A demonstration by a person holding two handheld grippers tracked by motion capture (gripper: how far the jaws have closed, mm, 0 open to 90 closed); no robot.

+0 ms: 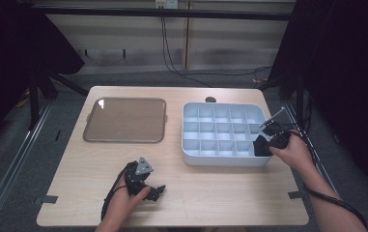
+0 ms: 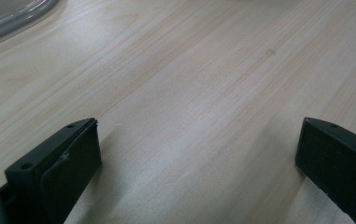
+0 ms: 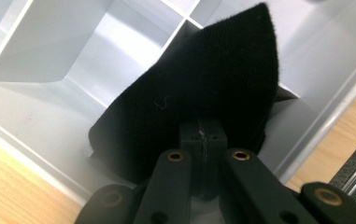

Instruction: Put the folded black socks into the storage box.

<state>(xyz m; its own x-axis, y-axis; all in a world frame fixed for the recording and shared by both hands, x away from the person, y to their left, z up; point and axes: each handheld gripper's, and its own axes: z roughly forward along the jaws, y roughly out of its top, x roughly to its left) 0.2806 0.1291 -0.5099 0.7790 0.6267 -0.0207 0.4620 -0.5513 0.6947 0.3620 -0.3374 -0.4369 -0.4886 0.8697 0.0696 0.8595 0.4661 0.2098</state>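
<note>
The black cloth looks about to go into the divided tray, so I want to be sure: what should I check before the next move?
1. Right gripper shut on the black cloth: ok.
2. Cloth over the divided tray's near right corner compartment: ok.
3. Cloth fully inside one compartment: cannot tell.
4. Left gripper open, holding nothing, over bare table: ok.
5. Flat tray away from both grippers: ok.

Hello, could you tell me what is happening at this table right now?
A person is working with handheld tongs in each hand. The right tongs are shut on a black felt-like cloth piece, holding it in a near right corner compartment of the white plastic divided tray. The left tongs are open above the bare light wooden table. A clear flat lid lies to the left.
</note>
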